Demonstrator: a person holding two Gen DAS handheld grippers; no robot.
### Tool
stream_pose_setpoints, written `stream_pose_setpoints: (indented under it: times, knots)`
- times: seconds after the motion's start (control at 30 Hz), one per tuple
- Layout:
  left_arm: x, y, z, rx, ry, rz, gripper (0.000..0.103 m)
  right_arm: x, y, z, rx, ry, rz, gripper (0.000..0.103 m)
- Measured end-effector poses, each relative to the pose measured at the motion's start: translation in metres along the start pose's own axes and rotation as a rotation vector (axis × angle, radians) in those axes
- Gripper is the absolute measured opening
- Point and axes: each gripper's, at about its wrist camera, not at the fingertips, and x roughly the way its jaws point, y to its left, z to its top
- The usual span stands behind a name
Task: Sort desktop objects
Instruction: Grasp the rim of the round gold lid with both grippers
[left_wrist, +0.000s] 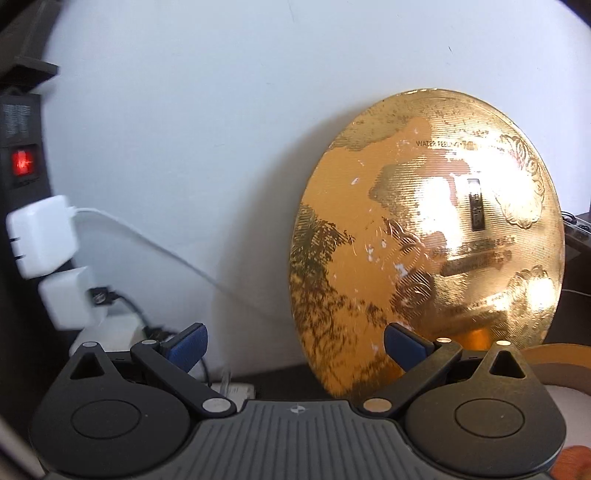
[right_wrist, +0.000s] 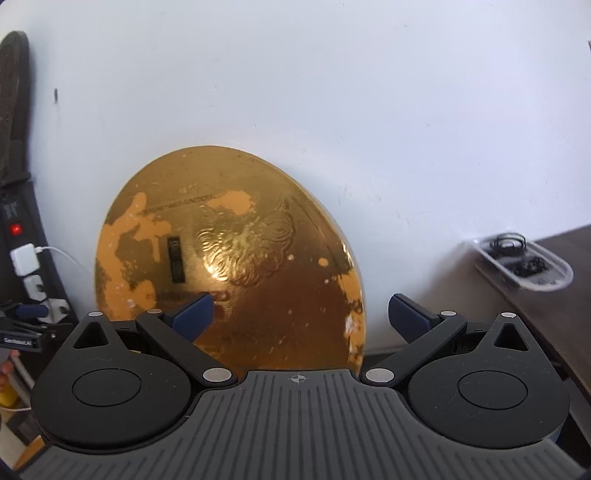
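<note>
gold foil, worn through to orange in patches, covers a round disc (left_wrist: 428, 236) that is propped on edge against the white wall (left_wrist: 184, 110), at the back of the dark desk (right_wrist: 554, 280). both tongs are spread and empty — the left gripper (left_wrist: 295, 345) sits just left of the disc's lower edge, the right gripper (right_wrist: 301, 315) straight in front of it. a slip is judged likely: the disc only leans, so a push from one finger could slide its base out or tip it flat. the charger cable (left_wrist: 155, 243) nearby could be snagged. "water feeling" can be read in the left view, "multi-functional" in the right; smaller print is blurred.
</note>
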Motion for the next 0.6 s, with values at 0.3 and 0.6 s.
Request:
stream_pose_setpoints:
  times: [0.3, 0.6]
  knots:
    - [0.048, 0.005, -0.007, -0.104, 0.015, -0.109, 0.102, 0.055, -0.001, -0.021, 0.023, 0.063, -0.023, 0.103]
    - [0.064, 0.003, -0.007, -0.16, 0.019, -0.169, 0.102, 0.074, -0.001, -0.034, 0.042, 0.038, -0.01, 0.103]
